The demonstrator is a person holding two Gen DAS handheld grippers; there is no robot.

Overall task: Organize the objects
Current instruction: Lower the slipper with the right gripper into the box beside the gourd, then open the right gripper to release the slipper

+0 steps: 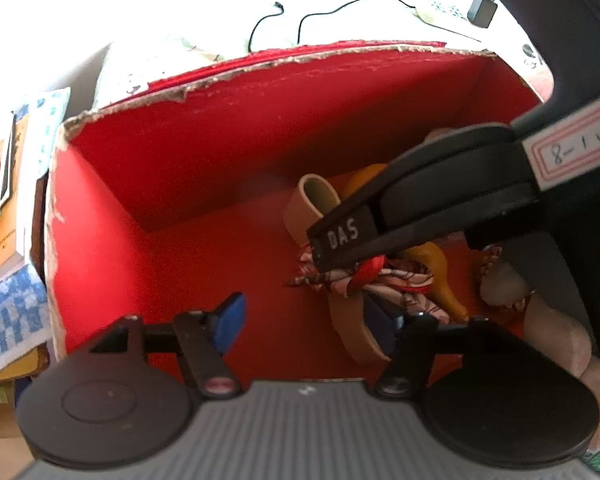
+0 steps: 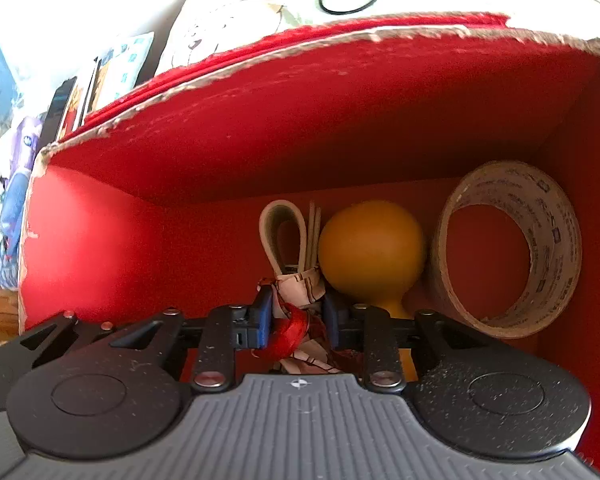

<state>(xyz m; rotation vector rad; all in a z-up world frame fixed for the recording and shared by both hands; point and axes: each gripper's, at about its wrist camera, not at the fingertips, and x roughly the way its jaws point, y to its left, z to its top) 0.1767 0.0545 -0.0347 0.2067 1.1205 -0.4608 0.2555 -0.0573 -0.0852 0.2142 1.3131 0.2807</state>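
Two grippers work inside a red box [image 2: 260, 128] with torn cardboard rims. The right gripper [image 2: 298, 322] is clamped on a patterned cloth [image 2: 300, 288] tied with a red ribbon [image 2: 288, 332]; its blue pads [image 2: 265, 320] press the bundle from both sides, jaws narrow. The cloth sits on the box floor, right of centre, its long axis running from the near wall toward the far wall. Touching it on the far side is a beige strap loop [image 2: 278, 236], standing on edge with its open end facing up. Just right of the loop lies an orange bulb [image 2: 370, 250], round end toward the far wall, neck toward the near wall. A tape roll [image 2: 508, 248] leans in the far right corner, its hole facing the camera.

The left gripper [image 1: 320, 320] hangs above the near wall, jaws wide, holding nothing; its left pad [image 1: 230, 320] is clear of all contents, while its right finger is dim against the bundle. The left half of the floor is bare, giving open room. The right side is crowded. Outside the far rim a black cable [image 1: 300, 20] lies on a bright surface.
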